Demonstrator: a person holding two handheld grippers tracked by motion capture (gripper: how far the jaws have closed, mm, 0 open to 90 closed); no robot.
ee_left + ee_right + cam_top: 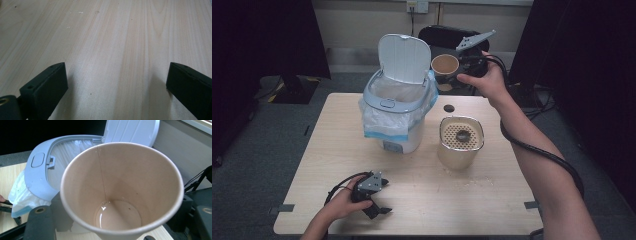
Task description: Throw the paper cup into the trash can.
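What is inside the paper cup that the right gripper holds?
In the right gripper view, the paper cup has a little clear liquid at the bottom and a few tiny dark specks on its wall. No solid contents show. The near rim hides a small part of the bottom.

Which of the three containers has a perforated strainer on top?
The beige canister right of the bin; the bin holds a bag, the paper cup is open.

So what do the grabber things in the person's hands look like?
Both are black. The left gripper has two chunky, flat black jaws with tiny screw holes, and a grey three-cornered plate on top. The right gripper carries the same kind of grey plate. A thick black cable trails from each one. The person's forearms are bare, with no sleeves in sight.
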